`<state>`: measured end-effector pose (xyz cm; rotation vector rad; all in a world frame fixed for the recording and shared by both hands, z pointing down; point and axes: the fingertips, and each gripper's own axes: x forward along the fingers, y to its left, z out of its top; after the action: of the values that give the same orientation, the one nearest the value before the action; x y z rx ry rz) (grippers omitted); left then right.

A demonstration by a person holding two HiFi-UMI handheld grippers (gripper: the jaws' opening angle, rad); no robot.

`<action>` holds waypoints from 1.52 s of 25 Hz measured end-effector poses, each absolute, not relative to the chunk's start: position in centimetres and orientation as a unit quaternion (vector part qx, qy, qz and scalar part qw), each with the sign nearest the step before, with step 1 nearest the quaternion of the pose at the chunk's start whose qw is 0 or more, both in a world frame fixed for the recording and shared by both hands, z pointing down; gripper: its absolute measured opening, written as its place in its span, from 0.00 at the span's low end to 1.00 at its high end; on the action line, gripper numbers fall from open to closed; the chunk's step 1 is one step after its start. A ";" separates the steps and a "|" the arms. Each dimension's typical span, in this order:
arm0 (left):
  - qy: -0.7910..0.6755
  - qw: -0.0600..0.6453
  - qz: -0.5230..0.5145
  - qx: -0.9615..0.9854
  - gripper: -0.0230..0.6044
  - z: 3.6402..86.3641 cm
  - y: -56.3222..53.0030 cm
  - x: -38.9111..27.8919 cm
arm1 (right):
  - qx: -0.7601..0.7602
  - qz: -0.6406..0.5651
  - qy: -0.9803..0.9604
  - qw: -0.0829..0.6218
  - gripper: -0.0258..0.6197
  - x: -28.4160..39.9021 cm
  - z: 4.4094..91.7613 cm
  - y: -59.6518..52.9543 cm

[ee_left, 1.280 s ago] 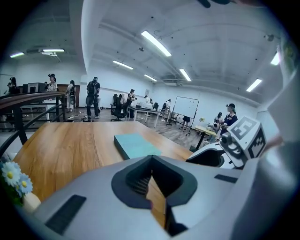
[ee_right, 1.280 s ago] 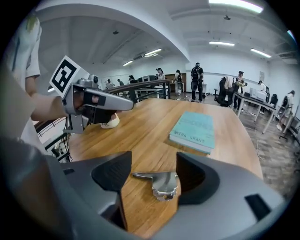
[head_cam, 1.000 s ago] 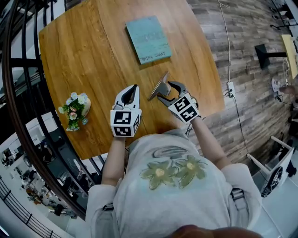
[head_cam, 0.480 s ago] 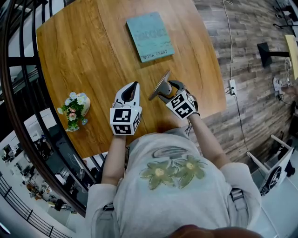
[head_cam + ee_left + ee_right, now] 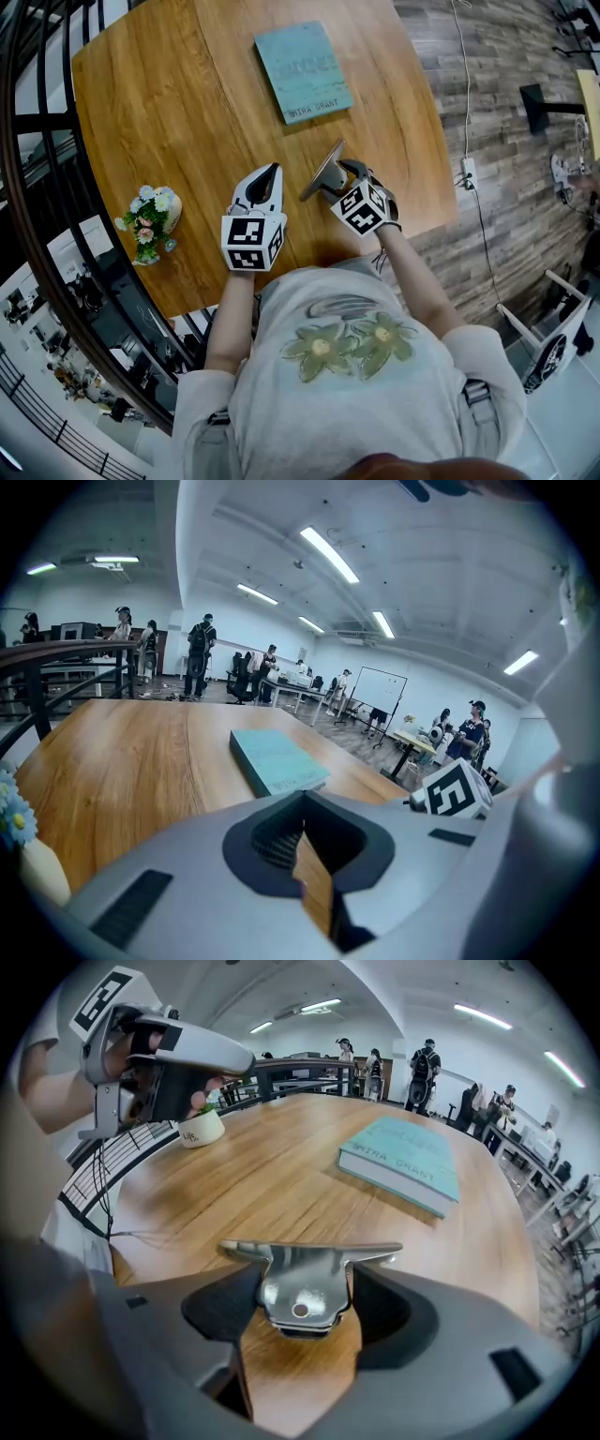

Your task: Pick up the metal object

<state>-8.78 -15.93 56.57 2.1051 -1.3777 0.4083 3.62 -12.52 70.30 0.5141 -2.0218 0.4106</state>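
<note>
The metal object point(image 5: 305, 1279) is a shiny cleat-shaped piece with a flat top bar and a small hole. My right gripper point(image 5: 302, 1305) is shut on its base and holds it above the wooden table point(image 5: 187, 112). In the head view the metal object point(image 5: 323, 172) sticks out up and left from the right gripper point(image 5: 339, 180). To its left my left gripper point(image 5: 266, 178) hovers over the table with its jaws together and nothing between them. In the left gripper view the left gripper point(image 5: 305, 855) points toward the book.
A teal book point(image 5: 303, 72) lies flat at the far middle of the table. A small white pot of flowers point(image 5: 150, 220) stands near the left edge. A black railing point(image 5: 37, 187) curves round the table's left side. The table's right edge point(image 5: 433, 141) drops to a wood-plank floor.
The right gripper has turned and lifted slightly with the metal object in it. The left gripper has stayed almost still.
</note>
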 end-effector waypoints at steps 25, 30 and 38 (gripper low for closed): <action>-0.504 0.294 0.166 0.795 0.06 57.1 -14.8 -7.7 | 0.215 0.173 -0.837 0.473 0.49 4.1 71.3 -12.4; -0.504 0.288 0.172 0.796 0.06 57.2 -14.5 -7.8 | 0.220 0.181 -0.838 0.466 0.49 4.2 70.7 -12.3; -0.504 0.281 0.171 0.798 0.06 56.5 -14.4 -7.7 | 0.238 0.180 -0.847 0.440 0.49 4.0 68.4 -13.0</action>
<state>-7.70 -14.41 56.50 2.1393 -1.3508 0.4581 4.00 -12.99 68.40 0.5905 -2.1033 0.4464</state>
